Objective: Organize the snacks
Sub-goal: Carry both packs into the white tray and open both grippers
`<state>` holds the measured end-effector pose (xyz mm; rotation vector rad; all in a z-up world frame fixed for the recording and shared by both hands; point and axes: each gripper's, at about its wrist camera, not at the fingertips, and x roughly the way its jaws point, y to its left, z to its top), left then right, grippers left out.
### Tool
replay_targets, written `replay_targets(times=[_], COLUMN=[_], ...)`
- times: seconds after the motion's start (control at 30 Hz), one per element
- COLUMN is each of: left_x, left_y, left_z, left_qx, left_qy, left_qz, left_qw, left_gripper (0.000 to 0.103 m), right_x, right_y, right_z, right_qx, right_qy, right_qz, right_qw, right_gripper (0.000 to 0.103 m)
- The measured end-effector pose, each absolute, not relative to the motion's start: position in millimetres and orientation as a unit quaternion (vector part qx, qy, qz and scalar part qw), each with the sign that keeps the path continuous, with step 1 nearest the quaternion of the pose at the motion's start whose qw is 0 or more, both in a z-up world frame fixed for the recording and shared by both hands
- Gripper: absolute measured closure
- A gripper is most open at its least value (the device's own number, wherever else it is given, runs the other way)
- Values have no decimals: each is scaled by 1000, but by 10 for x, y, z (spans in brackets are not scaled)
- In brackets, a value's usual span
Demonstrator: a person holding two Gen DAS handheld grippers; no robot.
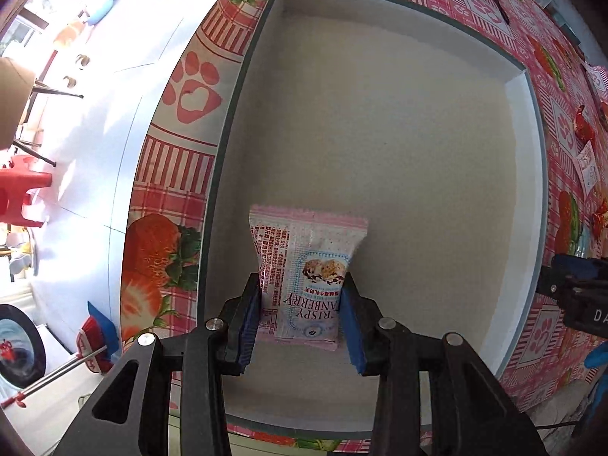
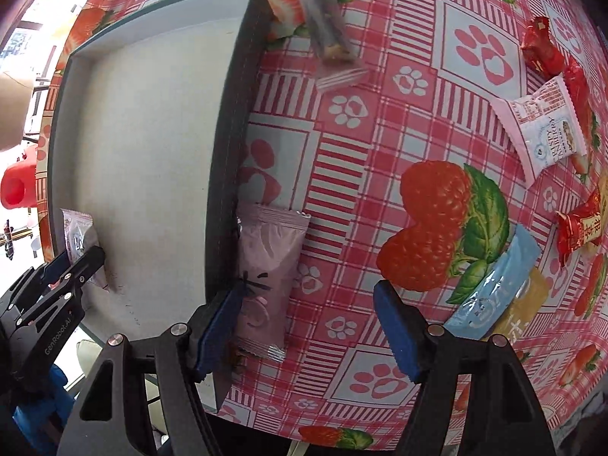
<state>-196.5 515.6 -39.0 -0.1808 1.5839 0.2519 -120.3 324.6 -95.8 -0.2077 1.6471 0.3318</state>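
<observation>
Snacks in small sealed wrappers are the job here, and most lie scattered on the worktop (image 2: pixel 342 174), which is covered by a strawberry and paw-print cloth, to the right of a shallow grey tray (image 1: pixel 380 121). One, a pale pink cranberry crisp packet (image 1: pixel 307 277), is already low inside the tray, pinched across its width by the left gripper (image 1: pixel 302 319); the blue pads press on both its side edges. The right gripper (image 2: pixel 307 326) hovers with its jaws standing wide and nothing between the pads, over a mauve pouch (image 2: pixel 266 269) that lies just beside the tray's outer wall, one pad near its edge.

I judge these packets light, soft and crinkly, with slick film that may slide or buckle, and brittle contents that a hard squeeze could crush. A hold across the middle of the narrow width looks best, clear of the flat crimped ends. The mauve pouch sits so close to the wall that one jaw may catch the tray's rim. A second cranberry packet (image 2: pixel 543 129) and red-wrapped sweets (image 2: pixel 539 47) lie well apart, farther right.
</observation>
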Motion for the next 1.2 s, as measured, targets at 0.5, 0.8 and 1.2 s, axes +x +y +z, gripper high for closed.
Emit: replay_targets(times=[0.5,0.8,1.2], left_x=[-1924,-1910,-1803], left_y=[5089,4964,4828], left_z=[-346,-153,14], left_qx=[-56,-50,-47], left_qy=[710,692,685], left_qz=[103,97,101], left_qw=[694,713,720], left_gripper=[54,41,25], right_x=[-1299,-1281,-1396], right_y=[3359,3038,3546], right_z=[-1084,-814,-306], right_qx=[-159,-111,-75], right_qy=[714,698,675], right_qz=[121,164,263], right_qw=[671,688,685], right_gripper=[37,78,78])
